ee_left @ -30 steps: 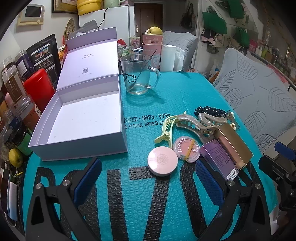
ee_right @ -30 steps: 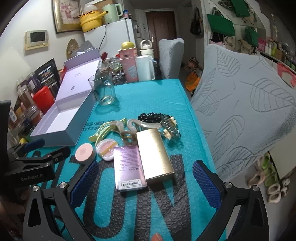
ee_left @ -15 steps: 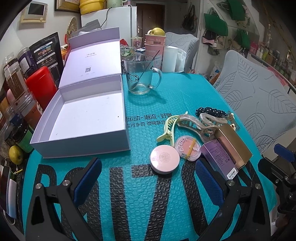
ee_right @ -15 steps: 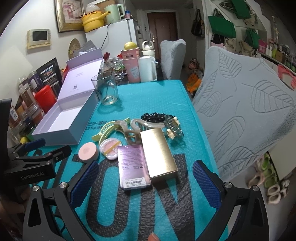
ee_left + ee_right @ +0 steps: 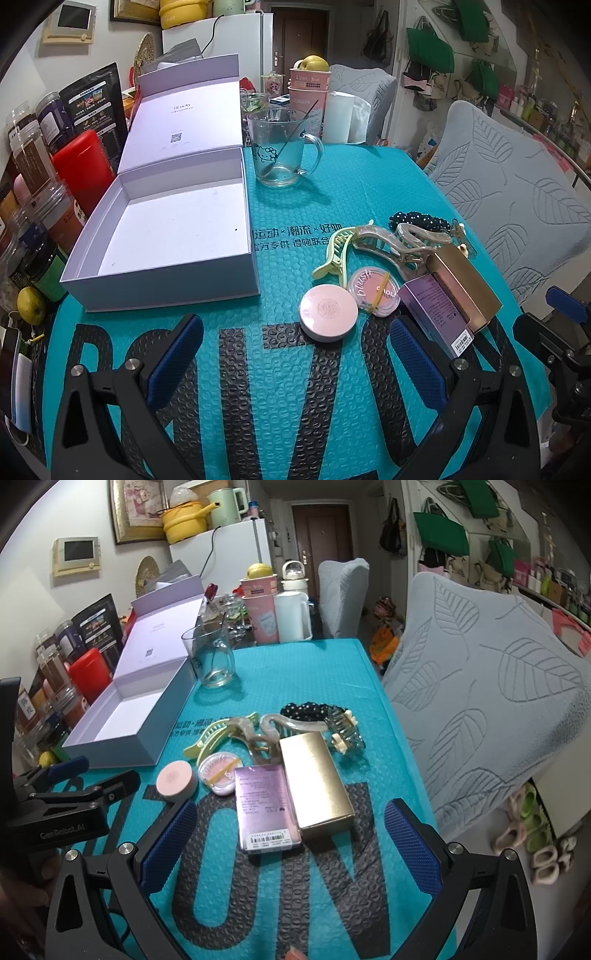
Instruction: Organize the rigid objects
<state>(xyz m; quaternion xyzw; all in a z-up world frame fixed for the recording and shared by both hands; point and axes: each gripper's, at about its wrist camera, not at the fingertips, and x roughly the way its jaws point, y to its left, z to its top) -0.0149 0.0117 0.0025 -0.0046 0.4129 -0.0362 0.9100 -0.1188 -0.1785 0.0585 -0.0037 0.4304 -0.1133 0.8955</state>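
On the left wrist view: left gripper (image 5: pixel 291 354) spread wide, empty, above the teal surface (image 5: pixel 369 184). White box (image 5: pixel 166 236) far-left, lid up, nothing inside. Round pink compact (image 5: pixel 328 312) just beyond the gripper, touching the blush pan (image 5: pixel 373 291). Purple carton (image 5: pixel 436 308) and gold carton (image 5: pixel 463 280) right of those, side by side.

Right wrist view: right gripper (image 5: pixel 290 840) also wide open, empty, both cartons between its fingers. Hair claws (image 5: pixel 236 731) and a dark scrunchie (image 5: pixel 304 712) lie farther out; glass mug (image 5: pixel 214 661) far, beside the box.
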